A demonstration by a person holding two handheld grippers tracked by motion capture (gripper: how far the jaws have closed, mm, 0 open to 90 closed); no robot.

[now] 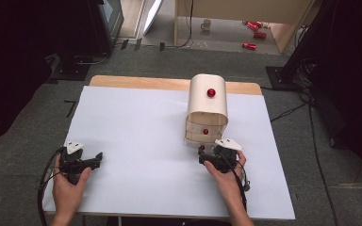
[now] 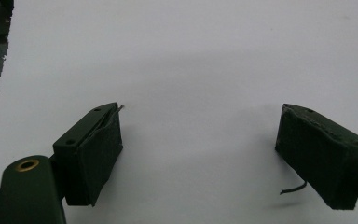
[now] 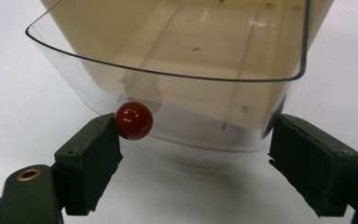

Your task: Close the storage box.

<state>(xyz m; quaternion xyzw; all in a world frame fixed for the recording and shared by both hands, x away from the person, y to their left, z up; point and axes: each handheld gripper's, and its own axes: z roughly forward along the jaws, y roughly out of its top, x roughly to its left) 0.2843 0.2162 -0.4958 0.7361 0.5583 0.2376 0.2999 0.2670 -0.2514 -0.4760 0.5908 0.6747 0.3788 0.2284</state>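
A cream drawer cabinet (image 1: 208, 101) with red knobs (image 1: 211, 92) stands right of the middle of the white table (image 1: 136, 132). Its lowest drawer (image 3: 186, 70), clear plastic and empty as far as I see, is pulled out toward my right gripper (image 3: 193, 154). That gripper is open, with its jaws on either side of the drawer's front. The drawer's red knob (image 3: 134, 121) touches the tip of the left jaw. In the high view the right gripper (image 1: 213, 151) sits just in front of the cabinet. My left gripper (image 1: 98, 159) rests open at the table's near left, over bare white surface (image 2: 191, 60).
A strip of bare wood (image 1: 136, 82) runs along the table's far edge. On the floor beyond lie red cans (image 1: 250, 45) and a mug (image 1: 206, 24). Dark stands and cables (image 1: 306, 99) flank the table on the right.
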